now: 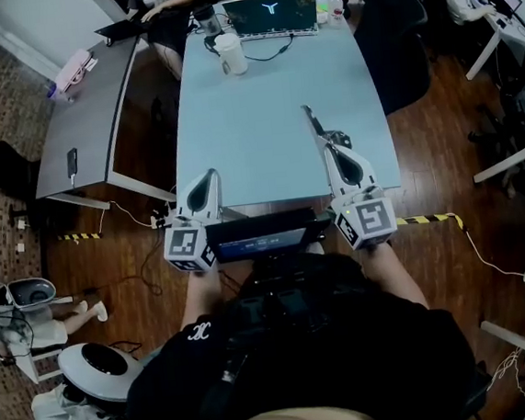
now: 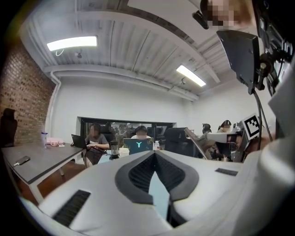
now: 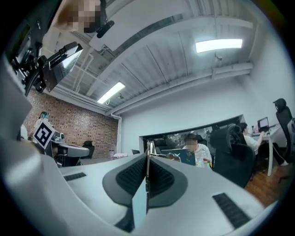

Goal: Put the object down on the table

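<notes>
Right gripper point(image 1: 330, 148) first: we've got its jaws pinched tight on a thin grey metal strip point(image 1: 312, 121). The strip pokes out past the tips, over the pale blue worktop point(image 1: 254, 122); we can't tell if it touches. Our left gripper point(image 1: 209, 176) has its jaws closed on nothing, at the near edge. A white mug point(image 1: 231, 54) and an open laptop point(image 1: 271, 15) sit at the far end.

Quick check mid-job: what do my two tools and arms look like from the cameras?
Both the left tool and right tool are white tapered shells with dark ribbed pads. Each carries a white cube printed with black square markers. The person wears a black short-sleeved top.
</notes>
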{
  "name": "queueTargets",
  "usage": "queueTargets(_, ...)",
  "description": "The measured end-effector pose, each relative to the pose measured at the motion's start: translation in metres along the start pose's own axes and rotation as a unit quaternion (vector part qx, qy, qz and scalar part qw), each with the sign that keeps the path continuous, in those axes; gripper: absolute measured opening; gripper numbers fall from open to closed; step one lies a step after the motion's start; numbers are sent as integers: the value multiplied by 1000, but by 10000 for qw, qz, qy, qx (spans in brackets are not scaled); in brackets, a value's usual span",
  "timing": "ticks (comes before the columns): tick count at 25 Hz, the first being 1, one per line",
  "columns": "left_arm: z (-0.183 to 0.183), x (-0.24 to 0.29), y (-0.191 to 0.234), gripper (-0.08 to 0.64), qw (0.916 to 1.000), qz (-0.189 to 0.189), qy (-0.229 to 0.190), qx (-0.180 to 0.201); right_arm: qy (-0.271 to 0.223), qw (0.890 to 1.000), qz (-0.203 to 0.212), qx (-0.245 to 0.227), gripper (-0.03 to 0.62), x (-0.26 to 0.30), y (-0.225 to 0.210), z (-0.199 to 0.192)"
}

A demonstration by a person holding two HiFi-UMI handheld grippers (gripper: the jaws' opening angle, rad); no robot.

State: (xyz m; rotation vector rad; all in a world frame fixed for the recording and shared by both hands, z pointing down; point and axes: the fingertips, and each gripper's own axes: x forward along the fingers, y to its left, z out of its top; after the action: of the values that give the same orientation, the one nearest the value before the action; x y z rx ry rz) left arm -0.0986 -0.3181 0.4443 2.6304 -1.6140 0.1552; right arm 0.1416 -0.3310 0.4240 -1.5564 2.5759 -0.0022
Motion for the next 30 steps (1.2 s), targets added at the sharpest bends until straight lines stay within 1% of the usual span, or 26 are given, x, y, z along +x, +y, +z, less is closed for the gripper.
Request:
queueTargets(2, -1, 1, 10, -9, 10000, 28, 29, -23, 112, 9999, -21, 120, -14, 11, 1, -12)
queueTargets(5, -5, -3, 24, -9, 9999, 45, 77, -93, 534, 9981, -25, 305, -15, 28, 7, -42)
queueTargets(7, -6, -5, 32, -9, 9999, 60, 87, -100, 807, 9955, -122, 475, -15, 46, 7, -69)
queueTargets(8, -7, -6, 36, -9, 9999, 78, 97, -115, 988, 9934, -199, 552, -15, 55, 5, -89)
queueTargets(10, -11, -9, 41, -9, 9997, 116, 126, -176, 1495, 9858, -282, 715, -15, 67, 2, -146)
queueTargets(12, -14, -13, 43, -9, 9995, 146, 148, -228, 2059, 9731, -303, 991, -15, 71, 2, -199)
queueTargets(14, -17, -16, 46, -9, 9994, 169, 175, -244, 2442, 9602, -328, 1317, -15, 72, 4, -236)
queueTargets(16, -19, -20, 50, -9, 9993, 200, 201, -253, 2637, 9505, -380, 1600, -15, 71, 4, -261)
queueTargets(19, -20, -27, 56, -9, 9991, 256, 227, -242, 2842, 9412, -538, 1743, -14, 67, -3, -284)
queueTargets(24, -23, -35, 63, -9, 9988, 315, 287, -260, 2927, 9335, -814, 1907, -11, 66, -13, -301)
queueTargets(28, -24, -33, 61, -9, 9990, 252, 300, -229, 3270, 9230, -1104, 1704, 14, 59, -23, -320)
queueTargets(30, -25, -31, 61, -9, 9991, 217, 309, -215, 3433, 9178, -1225, 1573, 43, 54, -29, -329)
